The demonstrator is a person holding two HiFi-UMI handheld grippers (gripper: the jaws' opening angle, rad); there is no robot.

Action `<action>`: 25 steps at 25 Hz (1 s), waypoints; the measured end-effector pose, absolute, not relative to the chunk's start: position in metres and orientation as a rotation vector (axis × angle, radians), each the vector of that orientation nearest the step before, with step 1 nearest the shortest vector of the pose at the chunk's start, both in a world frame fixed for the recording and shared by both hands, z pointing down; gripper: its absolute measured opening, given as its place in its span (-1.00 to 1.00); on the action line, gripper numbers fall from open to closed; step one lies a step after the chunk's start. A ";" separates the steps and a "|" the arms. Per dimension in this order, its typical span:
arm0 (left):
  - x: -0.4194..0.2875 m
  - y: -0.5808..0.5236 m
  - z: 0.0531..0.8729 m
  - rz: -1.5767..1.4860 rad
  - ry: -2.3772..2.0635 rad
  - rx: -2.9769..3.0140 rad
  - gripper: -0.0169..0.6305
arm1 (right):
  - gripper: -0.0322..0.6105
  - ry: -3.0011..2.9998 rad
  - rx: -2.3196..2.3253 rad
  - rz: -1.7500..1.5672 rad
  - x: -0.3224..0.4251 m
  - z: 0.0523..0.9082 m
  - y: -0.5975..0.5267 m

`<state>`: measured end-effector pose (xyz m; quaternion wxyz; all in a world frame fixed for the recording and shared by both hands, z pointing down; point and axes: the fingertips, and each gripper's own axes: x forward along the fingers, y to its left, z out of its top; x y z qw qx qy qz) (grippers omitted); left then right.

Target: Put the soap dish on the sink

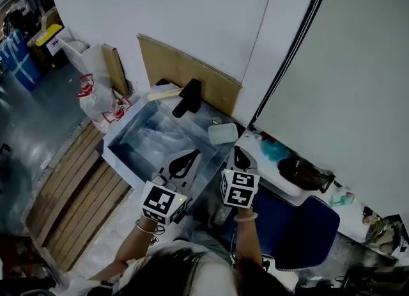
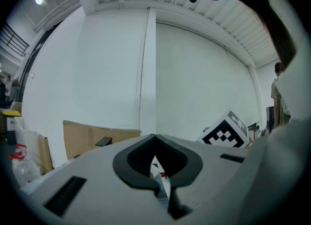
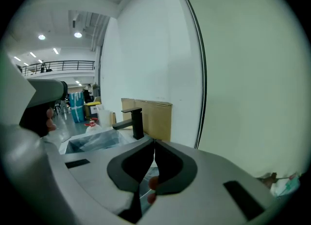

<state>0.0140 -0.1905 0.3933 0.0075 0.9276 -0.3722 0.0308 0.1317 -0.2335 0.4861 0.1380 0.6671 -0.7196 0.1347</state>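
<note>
Resting on the right end of the sink's rim, the pale rectangular soap dish [image 1: 222, 133] lies just right of the black square-bodied faucet [image 1: 187, 98], with neither gripper touching it. The steel rectangular sink [image 1: 137, 136] looks lined with clear plastic film, which blurs its floor.

The left gripper [image 1: 183, 160] hovers over the basin's near edge. Its own view shows the dark jaws pressed together at their tips with nothing between them. The right gripper [image 1: 239, 156] hangs beside it, near the dish but apart from it, and its jaws are likewise clenched tip to tip on nothing. Through the slot below them something pinkish shows, too unclear to name.

Each gripper's grey body fills the lower half of its own view, so the dish is covered there. The brown cardboard sheet [image 1: 192, 71] leans against the white wall behind the faucet. At the right, dark items on a white ledge [image 1: 281, 186] are too murky to make out.
</note>
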 end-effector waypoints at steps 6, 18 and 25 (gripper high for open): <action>-0.001 -0.164 0.384 0.080 -1.153 2.928 -0.92 | -0.82 -2.117 1.965 0.331 0.117 0.460 -0.203; -0.033 -0.116 0.357 -0.031 -1.176 2.951 -0.92 | -0.82 -2.182 2.004 0.193 0.084 0.408 -0.136; -0.044 -0.092 0.343 -0.081 -1.192 2.973 -0.92 | -0.82 -2.214 2.031 0.142 0.069 0.384 -0.099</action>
